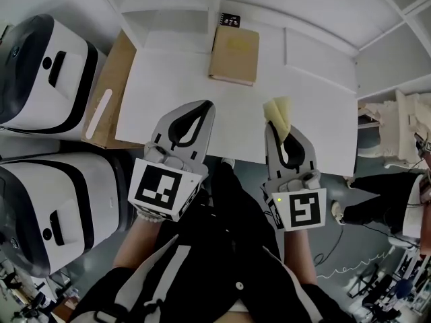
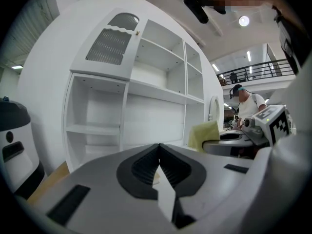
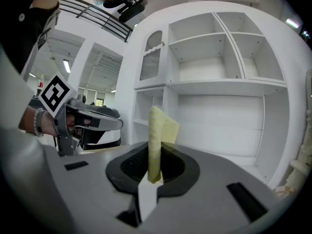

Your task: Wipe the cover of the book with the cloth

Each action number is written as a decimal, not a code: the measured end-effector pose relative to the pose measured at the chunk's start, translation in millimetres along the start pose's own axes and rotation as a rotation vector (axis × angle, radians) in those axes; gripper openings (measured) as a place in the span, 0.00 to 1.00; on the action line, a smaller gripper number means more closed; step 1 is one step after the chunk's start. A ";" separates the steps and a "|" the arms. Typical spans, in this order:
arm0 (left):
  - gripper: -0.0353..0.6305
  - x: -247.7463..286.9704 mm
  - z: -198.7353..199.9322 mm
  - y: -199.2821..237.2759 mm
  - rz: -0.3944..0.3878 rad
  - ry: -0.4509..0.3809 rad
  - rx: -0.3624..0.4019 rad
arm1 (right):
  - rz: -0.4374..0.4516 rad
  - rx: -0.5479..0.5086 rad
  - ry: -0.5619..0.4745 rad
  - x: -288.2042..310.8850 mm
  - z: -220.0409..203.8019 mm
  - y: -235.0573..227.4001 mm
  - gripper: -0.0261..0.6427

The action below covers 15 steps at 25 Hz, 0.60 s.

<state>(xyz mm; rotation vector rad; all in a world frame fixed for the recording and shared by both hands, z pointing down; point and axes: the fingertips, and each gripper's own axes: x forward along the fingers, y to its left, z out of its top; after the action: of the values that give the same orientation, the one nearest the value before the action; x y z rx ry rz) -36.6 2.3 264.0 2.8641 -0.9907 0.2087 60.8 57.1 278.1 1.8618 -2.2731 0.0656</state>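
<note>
A tan book (image 1: 234, 54) lies flat on the white table (image 1: 175, 106) near its far edge. My right gripper (image 1: 277, 130) is shut on a folded yellow cloth (image 1: 280, 116), which sticks up past the fingertips (image 3: 157, 135) over the table's near right part, well short of the book. My left gripper (image 1: 204, 108) is shut with nothing in it, level with the right one over the near middle of the table. In the left gripper view the jaws (image 2: 159, 152) meet, and the cloth (image 2: 204, 135) shows at the right.
A small black marker card (image 1: 229, 20) lies just behind the book. A white shelf unit (image 2: 141, 96) rises behind the table. A brown cardboard sheet (image 1: 111, 86) leans at the table's left edge beside white machines (image 1: 47, 73). A person's legs and cables (image 1: 377, 200) are at the right.
</note>
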 end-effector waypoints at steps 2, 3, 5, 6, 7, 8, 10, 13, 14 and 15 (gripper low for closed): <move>0.06 13.7 1.4 1.7 0.011 0.007 0.004 | 0.017 -0.001 0.004 9.8 -1.0 -12.0 0.09; 0.06 20.7 1.9 2.9 0.018 0.012 0.004 | 0.026 0.000 0.006 14.8 -1.7 -17.8 0.09; 0.06 34.9 1.3 5.7 0.033 0.019 -0.005 | 0.045 0.002 0.008 24.1 -2.7 -29.0 0.09; 0.06 42.0 0.2 7.4 0.041 0.022 -0.012 | 0.054 0.003 0.009 28.3 -3.2 -34.5 0.09; 0.06 49.1 -1.2 9.3 0.050 0.026 -0.020 | 0.063 0.003 0.010 32.3 -4.0 -39.8 0.09; 0.06 55.8 -3.0 11.3 0.059 0.032 -0.026 | 0.072 0.005 0.011 36.2 -5.0 -45.0 0.09; 0.06 68.6 -8.4 15.4 0.080 0.053 -0.034 | 0.092 0.009 0.017 44.4 -8.1 -54.8 0.09; 0.06 85.2 -14.6 20.8 0.112 0.077 -0.031 | 0.128 0.013 0.026 56.6 -12.6 -66.9 0.09; 0.06 90.0 -15.3 22.2 0.122 0.080 -0.030 | 0.137 0.011 0.029 60.3 -13.9 -70.5 0.09; 0.06 94.7 -16.4 23.2 0.129 0.084 -0.030 | 0.146 0.010 0.032 63.5 -15.3 -74.1 0.09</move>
<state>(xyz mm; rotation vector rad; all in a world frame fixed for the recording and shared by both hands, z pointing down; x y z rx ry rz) 21.2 -70.9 296.9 2.7420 -1.1529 0.3193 123.2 -16.9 297.8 1.6842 -2.3874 0.1274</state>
